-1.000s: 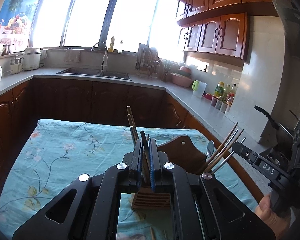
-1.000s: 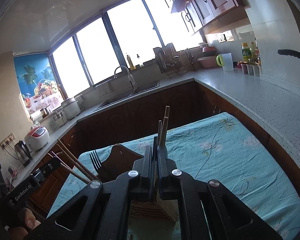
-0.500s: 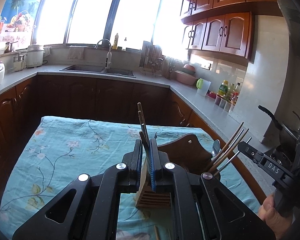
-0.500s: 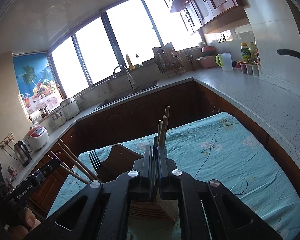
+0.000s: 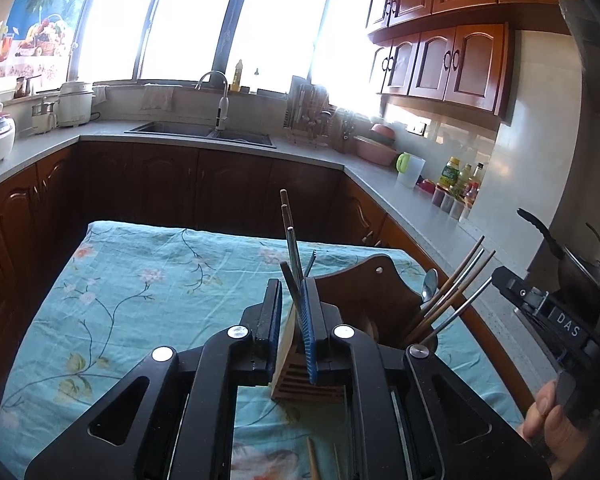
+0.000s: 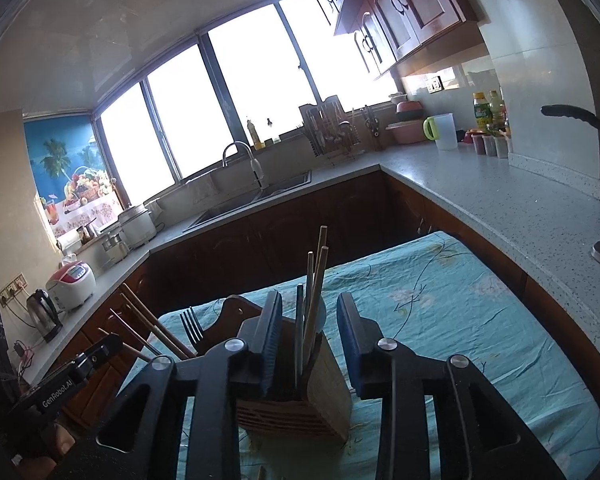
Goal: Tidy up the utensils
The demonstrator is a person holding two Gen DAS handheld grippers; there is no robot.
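A light wooden utensil block (image 6: pixel 312 392) stands on the blue floral tablecloth (image 5: pixel 148 292) with several chopsticks (image 6: pixel 318 280) upright in it. My right gripper (image 6: pixel 310 320) is open, its jaws on either side of the chopsticks above the block. My left gripper (image 5: pixel 292 304) is partly open; chopsticks (image 5: pixel 290 248) rise between its jaws, and the block (image 5: pixel 300 380) sits below. A dark wooden holder (image 5: pixel 364 300) to the right carries a spoon (image 5: pixel 430 284) and more chopsticks (image 5: pixel 452 288); it shows at the left in the right wrist view (image 6: pixel 228 320) with a fork (image 6: pixel 190 324).
Two loose chopsticks (image 5: pixel 312 456) lie on the cloth near the front edge. Kitchen counters with a sink (image 5: pixel 204 132) surround the table. The person's hand (image 5: pixel 548 420) holds the other gripper at the right. A rice cooker (image 6: pixel 72 284) and kettle stand on the left counter.
My right gripper has opened and let go of the chopsticks, which now stand in the block. My left gripper has opened slightly and the view has shifted a little.
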